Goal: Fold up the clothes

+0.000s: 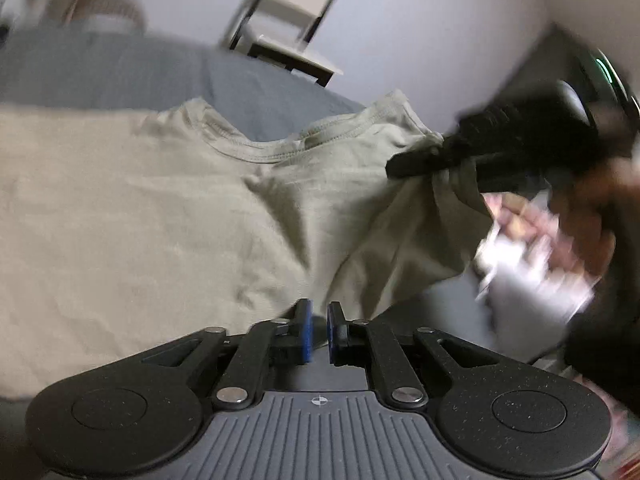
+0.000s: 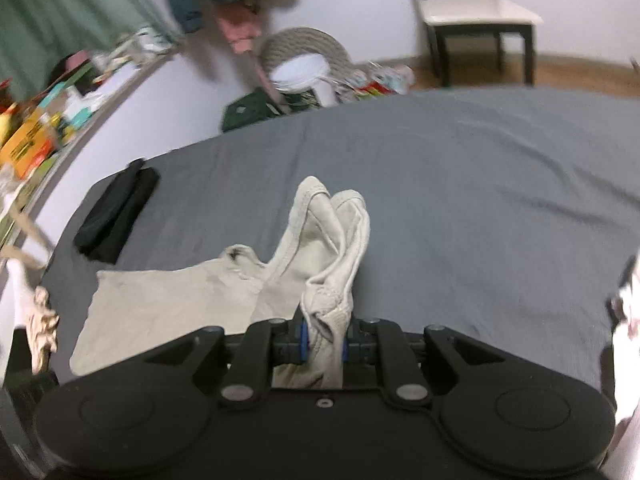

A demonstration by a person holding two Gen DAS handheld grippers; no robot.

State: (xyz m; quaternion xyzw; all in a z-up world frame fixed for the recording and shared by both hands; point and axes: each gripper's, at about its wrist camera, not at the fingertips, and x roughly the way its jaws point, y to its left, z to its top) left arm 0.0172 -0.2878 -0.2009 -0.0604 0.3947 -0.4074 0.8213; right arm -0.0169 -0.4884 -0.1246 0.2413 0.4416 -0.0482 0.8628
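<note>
A beige T-shirt (image 1: pixel 140 208) lies on a grey bed sheet (image 1: pixel 120 68), collar facing away from me in the left wrist view. My left gripper (image 1: pixel 319 326) hovers at the shirt's near edge, its blue pads (image 1: pixel 307 330) a narrow gap apart with nothing between them. My right gripper (image 1: pixel 400 166) pinches the shirt's right shoulder and lifts it off the bed. In the right wrist view the right gripper (image 2: pixel 324 338) is shut on a bunched fold of the T-shirt (image 2: pixel 320 248). The rest of the shirt lies flat to the left.
A folded black garment (image 2: pixel 116 216) lies near the bed's left edge. Bare grey sheet (image 2: pixel 480 200) stretches ahead and to the right. Beyond the bed stand a chair (image 2: pixel 472 12), a woven basket (image 2: pixel 304 52) and a cluttered shelf (image 2: pixel 36 136). A person's hand (image 1: pixel 580 232) holds the right gripper.
</note>
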